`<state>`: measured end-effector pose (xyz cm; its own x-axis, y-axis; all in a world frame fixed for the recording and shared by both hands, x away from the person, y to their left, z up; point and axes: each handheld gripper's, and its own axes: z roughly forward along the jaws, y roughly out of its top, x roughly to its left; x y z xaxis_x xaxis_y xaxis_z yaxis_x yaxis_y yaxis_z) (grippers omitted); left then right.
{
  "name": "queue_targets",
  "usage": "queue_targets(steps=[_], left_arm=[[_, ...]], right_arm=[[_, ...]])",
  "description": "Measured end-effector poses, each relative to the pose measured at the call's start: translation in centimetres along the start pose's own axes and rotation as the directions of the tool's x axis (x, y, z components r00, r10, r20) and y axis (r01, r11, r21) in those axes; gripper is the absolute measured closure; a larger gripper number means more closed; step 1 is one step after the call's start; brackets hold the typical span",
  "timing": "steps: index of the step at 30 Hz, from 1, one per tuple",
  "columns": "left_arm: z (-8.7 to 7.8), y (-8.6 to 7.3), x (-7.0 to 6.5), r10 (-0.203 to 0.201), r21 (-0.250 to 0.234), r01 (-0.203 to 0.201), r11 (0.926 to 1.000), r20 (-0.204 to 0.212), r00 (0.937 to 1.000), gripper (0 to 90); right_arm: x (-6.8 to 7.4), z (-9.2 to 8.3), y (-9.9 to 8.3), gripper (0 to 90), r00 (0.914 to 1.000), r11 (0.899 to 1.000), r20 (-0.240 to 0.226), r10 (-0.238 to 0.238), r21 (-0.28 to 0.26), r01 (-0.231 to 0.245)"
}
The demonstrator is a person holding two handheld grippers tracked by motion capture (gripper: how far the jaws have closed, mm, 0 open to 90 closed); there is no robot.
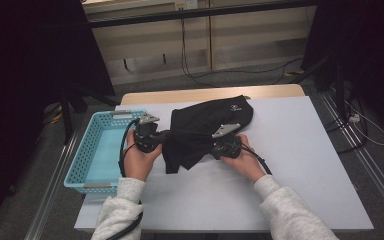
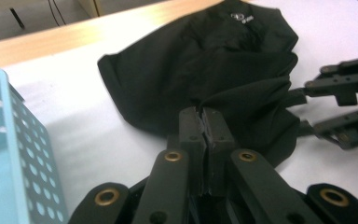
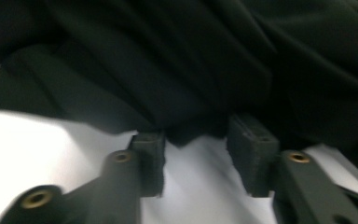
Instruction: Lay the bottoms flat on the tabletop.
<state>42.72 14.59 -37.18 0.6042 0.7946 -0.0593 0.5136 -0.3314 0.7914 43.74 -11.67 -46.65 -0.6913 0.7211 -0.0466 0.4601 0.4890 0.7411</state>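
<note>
Two hand-held grippers are working one black garment (image 1: 207, 127), and it all turns on how that cloth lies between them. It sprawls across the middle of the white tabletop (image 1: 300, 170), long axis running from a bunched lower corner near the person up and away toward the far right, where a small white logo (image 1: 236, 106) shows. A blue basket (image 1: 87, 152) sits at the tabletop's left edge, just beside the left hand.

Left hand-held gripper (image 1: 166, 135) first: clenched tight. In the left gripper view its pads (image 2: 204, 122) meet with a pinch of fabric between them, right at the garment's near-left edge, so that side is secured.

Now the right hand-held gripper (image 1: 215, 150). It sits at the opposite, lower-right edge, pointing in toward the cloth. In the right gripper view its pads (image 3: 254, 149) stand apart, a small fold of hem (image 3: 184, 136) dipping into the gap. I'd call it not yet gripping; the pads don't look pressed on anything.

So the garment lies straight ahead of the right hand-held gripper, the hem just past its tips. My read: the next move is a short push forward and a squeeze on that fold, then both can lift or fold. Risk? Catching too thin a lip and having it slide free.
</note>
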Motion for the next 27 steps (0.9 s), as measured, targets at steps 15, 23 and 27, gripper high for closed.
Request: queue_targets(steps=[15,23,27], left_arm=[[-0.5,0.6,0.2,-0.022,-0.026,0.021,0.9994,-0.028,0.9994,88.3],[0.2,-0.6,-0.7,0.006,-0.007,-0.006,1.0000,-0.019,0.9998,88.3],[1.0,-1.6,-1.2,0.012,0.015,-0.012,0.9998,-0.006,0.9999,88.2]], right_arm=[[-2.4,-5.7,-3.8,89.5,0.9984,0.999,-0.028,0.048,-0.011,-0.049],[-3.1,-9.6,-7.0,89.5,0.9981,0.998,-0.004,0.062,-0.025,-0.062],[-3.5,-10.6,-7.6,89.4,0.9965,0.995,0.005,0.083,-0.048,-0.083]])
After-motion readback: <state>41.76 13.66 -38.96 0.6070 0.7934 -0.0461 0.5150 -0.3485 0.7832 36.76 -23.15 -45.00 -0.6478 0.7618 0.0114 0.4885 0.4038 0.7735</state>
